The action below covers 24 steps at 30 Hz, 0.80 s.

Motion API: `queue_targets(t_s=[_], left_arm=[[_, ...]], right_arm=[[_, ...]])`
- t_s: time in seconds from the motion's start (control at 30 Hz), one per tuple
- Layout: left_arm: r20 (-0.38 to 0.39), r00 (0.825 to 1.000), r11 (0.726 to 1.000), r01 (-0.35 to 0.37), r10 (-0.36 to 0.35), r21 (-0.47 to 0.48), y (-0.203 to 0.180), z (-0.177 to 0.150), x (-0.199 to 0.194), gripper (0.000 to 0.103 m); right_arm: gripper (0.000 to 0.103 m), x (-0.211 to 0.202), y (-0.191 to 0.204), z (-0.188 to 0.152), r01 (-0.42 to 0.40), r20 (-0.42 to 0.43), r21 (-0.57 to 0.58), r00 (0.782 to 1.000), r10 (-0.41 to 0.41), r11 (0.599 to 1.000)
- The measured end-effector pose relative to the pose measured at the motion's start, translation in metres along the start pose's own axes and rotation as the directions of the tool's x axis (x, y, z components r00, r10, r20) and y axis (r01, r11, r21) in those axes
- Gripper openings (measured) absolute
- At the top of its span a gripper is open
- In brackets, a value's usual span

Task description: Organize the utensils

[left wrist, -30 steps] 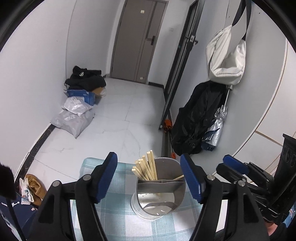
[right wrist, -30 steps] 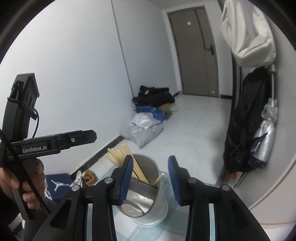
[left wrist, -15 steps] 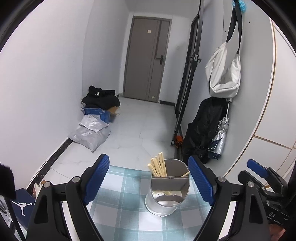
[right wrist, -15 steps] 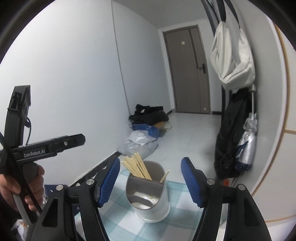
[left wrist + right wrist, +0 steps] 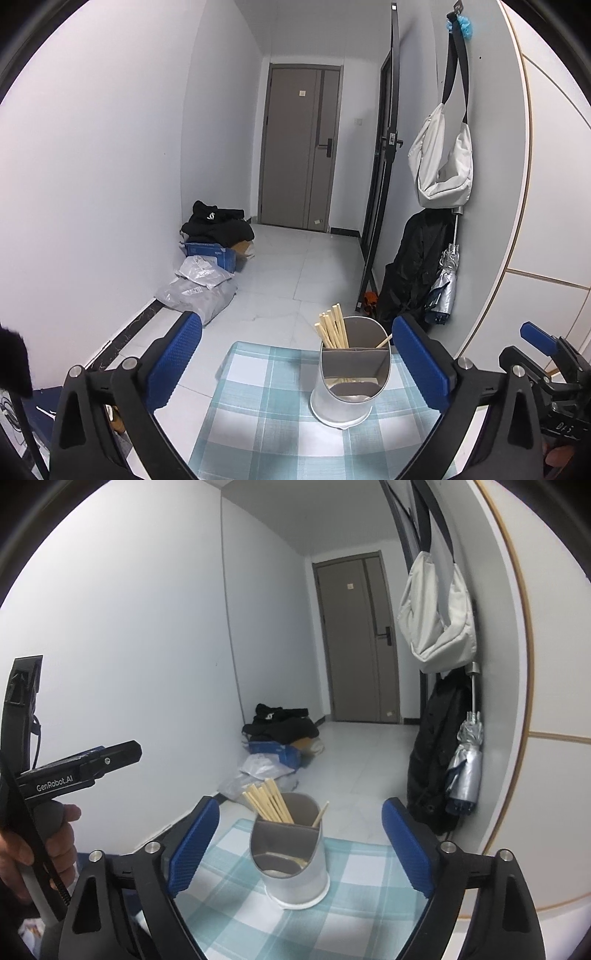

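Note:
A grey metal utensil holder [image 5: 349, 384] stands on a blue-and-white checked tablecloth [image 5: 266, 417]. Its back compartment holds a bundle of wooden chopsticks [image 5: 332, 330], and one more stick leans at the right. The front compartment shows only a dim reflection. The holder also shows in the right wrist view [image 5: 291, 853], with the chopsticks [image 5: 271, 805] and tablecloth [image 5: 240, 904]. My left gripper [image 5: 299, 363] is open and empty, held back from the holder. My right gripper [image 5: 301, 843] is open and empty, also held back from it. The left gripper's body [image 5: 77, 768] shows at the left of the right wrist view.
The small table ends close behind the holder, with white tiled floor [image 5: 295, 280] beyond. Bags and a blue box [image 5: 210, 254] lie by the left wall. A black coat [image 5: 413, 266], an umbrella and a white bag [image 5: 443, 166] hang on the right wall. A door [image 5: 299, 147] closes the hallway.
Both grippers have pulled back and up from the holder, which looks smaller now. The right gripper's jaws opened wide from a narrow gap. The left gripper's jaws opened a little wider.

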<state>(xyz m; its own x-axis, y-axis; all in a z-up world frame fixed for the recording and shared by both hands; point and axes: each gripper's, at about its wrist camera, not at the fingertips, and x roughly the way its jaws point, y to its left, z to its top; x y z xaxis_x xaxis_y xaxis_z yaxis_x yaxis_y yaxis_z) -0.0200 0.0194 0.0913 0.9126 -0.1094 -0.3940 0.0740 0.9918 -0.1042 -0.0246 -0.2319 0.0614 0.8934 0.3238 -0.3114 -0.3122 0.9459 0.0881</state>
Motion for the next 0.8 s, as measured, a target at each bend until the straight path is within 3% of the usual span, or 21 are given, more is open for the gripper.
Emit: queue_targets(t_s=[0.37,0.8], left_arm=[[0.016,1.0,1.0,-0.006,0.006,0.013,0.0,-0.025,-0.002,0.102],[-0.011,1.0,1.0,-0.021,0.021,-0.018,0.003,-0.051,0.011,0.101]], right_arm=[[0.099,-0.01,0.005,-0.028,0.016,0.039,-0.022,0.999,-0.015,1.0],[0.102,-0.001,0.006,-0.057,0.024,-0.002,-0.021,1.0,-0.024,0.999]])
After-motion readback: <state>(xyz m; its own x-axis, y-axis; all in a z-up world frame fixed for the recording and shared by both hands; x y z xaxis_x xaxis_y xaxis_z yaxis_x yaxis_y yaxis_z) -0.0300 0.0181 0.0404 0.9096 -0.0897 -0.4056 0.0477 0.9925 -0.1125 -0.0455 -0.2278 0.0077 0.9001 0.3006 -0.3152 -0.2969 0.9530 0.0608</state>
